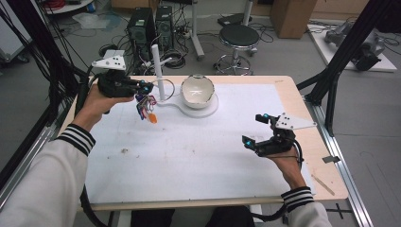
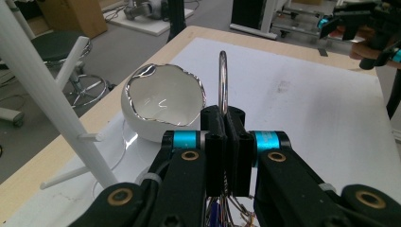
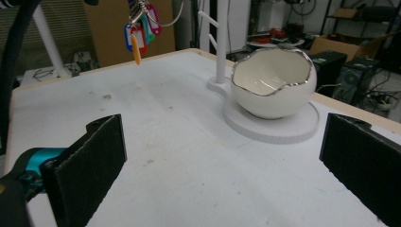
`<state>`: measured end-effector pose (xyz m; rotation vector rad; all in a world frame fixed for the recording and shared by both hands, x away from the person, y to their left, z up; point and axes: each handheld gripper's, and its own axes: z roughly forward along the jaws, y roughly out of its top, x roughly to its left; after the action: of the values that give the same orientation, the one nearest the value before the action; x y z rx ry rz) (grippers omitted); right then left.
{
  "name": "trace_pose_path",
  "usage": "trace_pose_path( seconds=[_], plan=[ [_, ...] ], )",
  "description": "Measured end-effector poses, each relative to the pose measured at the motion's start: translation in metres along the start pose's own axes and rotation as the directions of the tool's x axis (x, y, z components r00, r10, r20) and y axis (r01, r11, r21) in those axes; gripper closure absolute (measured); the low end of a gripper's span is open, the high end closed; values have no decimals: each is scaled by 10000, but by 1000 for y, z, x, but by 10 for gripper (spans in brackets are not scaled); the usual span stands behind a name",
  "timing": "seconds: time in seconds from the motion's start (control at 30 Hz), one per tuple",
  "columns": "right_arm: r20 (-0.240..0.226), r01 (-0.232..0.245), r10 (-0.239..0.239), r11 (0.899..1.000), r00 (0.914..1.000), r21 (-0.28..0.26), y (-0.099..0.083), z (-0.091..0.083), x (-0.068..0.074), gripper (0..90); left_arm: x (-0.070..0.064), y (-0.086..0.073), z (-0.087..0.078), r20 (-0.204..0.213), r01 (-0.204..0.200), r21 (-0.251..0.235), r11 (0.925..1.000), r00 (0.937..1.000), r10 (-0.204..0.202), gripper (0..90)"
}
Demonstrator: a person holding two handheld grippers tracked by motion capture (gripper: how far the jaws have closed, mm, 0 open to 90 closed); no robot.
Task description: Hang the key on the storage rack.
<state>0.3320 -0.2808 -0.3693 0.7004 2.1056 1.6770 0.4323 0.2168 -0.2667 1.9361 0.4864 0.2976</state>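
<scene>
White stand (image 1: 158,71) w/ pegs sits far-left on table (image 1: 312,156), just beside eggshell-shaped bowl (image 1: 197,91) on the stand's round base. Left gripper (image 1: 147,87) held up near the post, jaws pinched on metal key ring (image 2: 222,80); coloured key tags (image 1: 145,107) dangle below, off the mat. Right gripper (image 1: 255,130) low at right, well apart, jaws spread wide, nothing between.

The high view looks forward and down over the white-covered wooden table (image 1: 189,156). The left gripper view sits close behind its jaws, facing across the table toward the jagged-rimmed white ceramic bowl (image 2: 163,106). The right gripper view looks low across the tabletop at that bowl.
</scene>
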Motion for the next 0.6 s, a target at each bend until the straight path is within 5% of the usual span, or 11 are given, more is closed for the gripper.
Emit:
trace_pose_path(
  seconds=[0.6],
  plan=[
    [1330,-101,159,9990,9910,-443,-40,-11,-1,8,34,-18,15,-959,704,345,9969,9931,-668,871]
  ],
)
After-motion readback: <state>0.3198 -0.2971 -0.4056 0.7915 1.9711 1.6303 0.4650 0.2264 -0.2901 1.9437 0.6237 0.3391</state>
